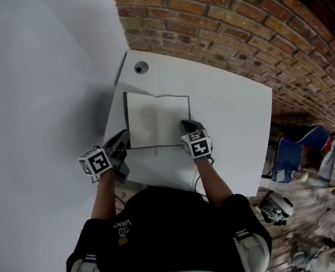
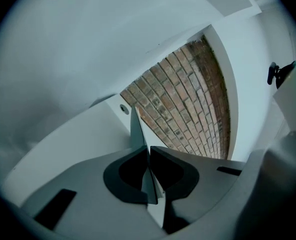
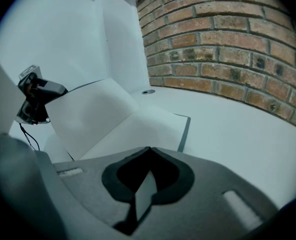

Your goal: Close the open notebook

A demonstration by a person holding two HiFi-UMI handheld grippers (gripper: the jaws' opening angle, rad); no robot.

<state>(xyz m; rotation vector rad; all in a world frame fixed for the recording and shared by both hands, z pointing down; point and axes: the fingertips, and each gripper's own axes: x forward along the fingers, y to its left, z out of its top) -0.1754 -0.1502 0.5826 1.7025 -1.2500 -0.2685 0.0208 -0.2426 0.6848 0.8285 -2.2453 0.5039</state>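
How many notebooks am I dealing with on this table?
1. The open notebook lies on the table: left gripper pinches its raised left side, right gripper rests on its right page's near edge. No other is visible.

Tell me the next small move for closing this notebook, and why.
Probably swing the left gripper over toward the right page: its jaws pinch the notebook's left half, which stands tilted up while the right page lies flat.

Looks like a plain office or studio corner: white desk (image 1: 235,112) with a cable hole (image 1: 141,68), brick wall (image 1: 224,27) behind the desk, floor clutter (image 1: 303,152) right of it.
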